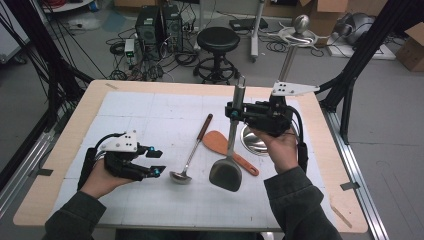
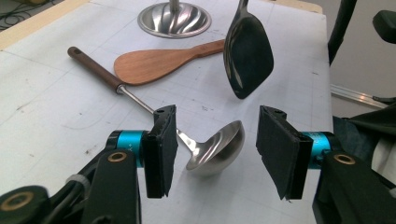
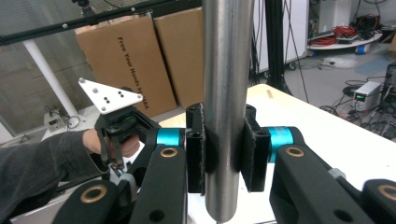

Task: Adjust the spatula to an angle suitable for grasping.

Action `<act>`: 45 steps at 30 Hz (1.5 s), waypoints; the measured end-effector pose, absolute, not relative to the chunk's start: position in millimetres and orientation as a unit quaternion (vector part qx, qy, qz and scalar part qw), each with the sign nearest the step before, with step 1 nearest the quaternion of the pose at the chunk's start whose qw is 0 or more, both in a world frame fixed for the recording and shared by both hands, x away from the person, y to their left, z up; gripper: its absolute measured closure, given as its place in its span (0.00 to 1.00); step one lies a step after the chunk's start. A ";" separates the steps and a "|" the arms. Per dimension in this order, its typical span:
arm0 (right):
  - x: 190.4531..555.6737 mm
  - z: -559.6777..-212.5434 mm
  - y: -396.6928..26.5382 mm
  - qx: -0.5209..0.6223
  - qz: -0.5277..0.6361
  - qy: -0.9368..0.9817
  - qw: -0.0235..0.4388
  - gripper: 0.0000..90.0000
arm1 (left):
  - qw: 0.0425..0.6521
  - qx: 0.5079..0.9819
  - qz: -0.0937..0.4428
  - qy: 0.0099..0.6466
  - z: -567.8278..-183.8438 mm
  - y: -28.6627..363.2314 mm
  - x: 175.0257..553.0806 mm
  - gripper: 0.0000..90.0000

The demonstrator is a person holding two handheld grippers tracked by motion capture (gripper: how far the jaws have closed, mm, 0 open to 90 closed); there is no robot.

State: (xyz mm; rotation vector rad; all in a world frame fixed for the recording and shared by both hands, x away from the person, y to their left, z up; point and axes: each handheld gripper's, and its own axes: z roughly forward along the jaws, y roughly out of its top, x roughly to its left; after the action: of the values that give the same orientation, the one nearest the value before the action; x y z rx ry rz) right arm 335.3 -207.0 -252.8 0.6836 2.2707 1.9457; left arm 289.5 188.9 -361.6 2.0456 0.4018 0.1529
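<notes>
My right gripper (image 1: 234,111) (image 3: 225,149) is shut on the steel handle (image 3: 226,84) of a dark spatula (image 1: 226,173) (image 2: 248,52). The spatula hangs upright with its blade just above the table. My left gripper (image 1: 156,162) (image 2: 215,154) stands open at the table's left, with nothing between its pads (image 2: 163,149). Just beyond its jaws lies the bowl of a steel ladle (image 1: 180,176) (image 2: 217,148) with a brown handle (image 2: 93,69). A wooden rice paddle (image 1: 220,142) (image 2: 154,64) lies flat between the ladle and the spatula.
A round steel base (image 1: 252,141) (image 2: 173,19) of an upright stand with a ball on top (image 1: 300,22) sits behind my right hand. The white mat (image 1: 150,110) covers a wooden table (image 1: 65,145). A stool (image 1: 218,40) and cables lie on the floor beyond.
</notes>
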 end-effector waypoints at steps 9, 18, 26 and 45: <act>346.4 -249.8 -220.7 0.231 0.634 0.736 0.052 0.83 | 0.500 0.845 0.074 0.178 -363.4 193.7 287.4 0.47; 354.6 -243.8 -230.0 0.234 0.633 0.736 0.063 0.83 | 0.497 0.841 0.083 0.196 -373.7 201.7 285.4 0.44; 359.1 -235.0 -233.6 0.237 0.630 0.736 0.076 0.83 | 0.494 0.841 0.097 0.199 -374.4 205.7 284.3 0.42; 366.3 -223.7 -244.7 0.243 0.627 0.735 0.085 0.83 | 0.489 0.838 0.109 0.217 -381.4 213.5 282.7 0.36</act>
State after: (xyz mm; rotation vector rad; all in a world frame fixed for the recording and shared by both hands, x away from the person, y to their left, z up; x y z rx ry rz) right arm 366.3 -244.7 -223.7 0.7238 2.1921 1.8706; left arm 282.7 213.5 -381.4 2.0358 0.5278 0.2643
